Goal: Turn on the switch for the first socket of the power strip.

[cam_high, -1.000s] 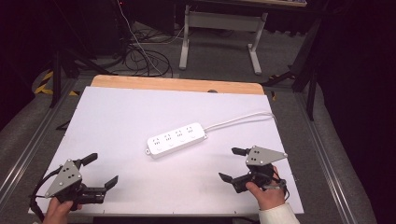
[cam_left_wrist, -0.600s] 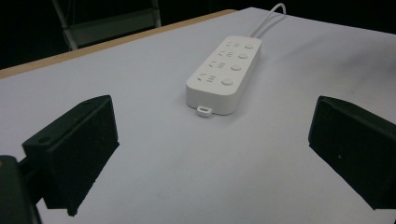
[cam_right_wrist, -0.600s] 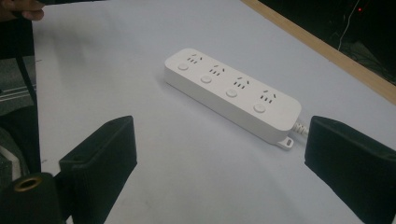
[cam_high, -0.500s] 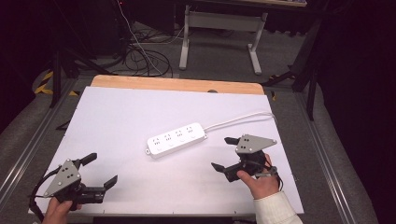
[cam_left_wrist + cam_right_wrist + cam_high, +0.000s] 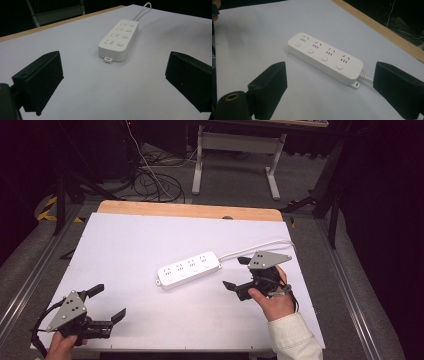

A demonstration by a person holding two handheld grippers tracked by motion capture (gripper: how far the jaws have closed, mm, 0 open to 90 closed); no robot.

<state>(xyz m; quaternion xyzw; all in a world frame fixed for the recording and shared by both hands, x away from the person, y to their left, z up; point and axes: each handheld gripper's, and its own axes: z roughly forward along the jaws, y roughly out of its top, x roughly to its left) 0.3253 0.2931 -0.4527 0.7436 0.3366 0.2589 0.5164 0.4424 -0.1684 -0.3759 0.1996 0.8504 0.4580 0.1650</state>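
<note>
With the right hand-held gripper (image 5: 236, 273) spread wide near the cable end of the power strip (image 5: 189, 269), which lies mid-bench (image 5: 125, 240), centre its jaws across the strip's narrow width before closing; the left hand-held gripper (image 5: 106, 302) waits wide, well apart.

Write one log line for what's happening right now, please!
left gripper: open, empty | right gripper: open, beside power strip, not touching | power strip: flat on table
</note>
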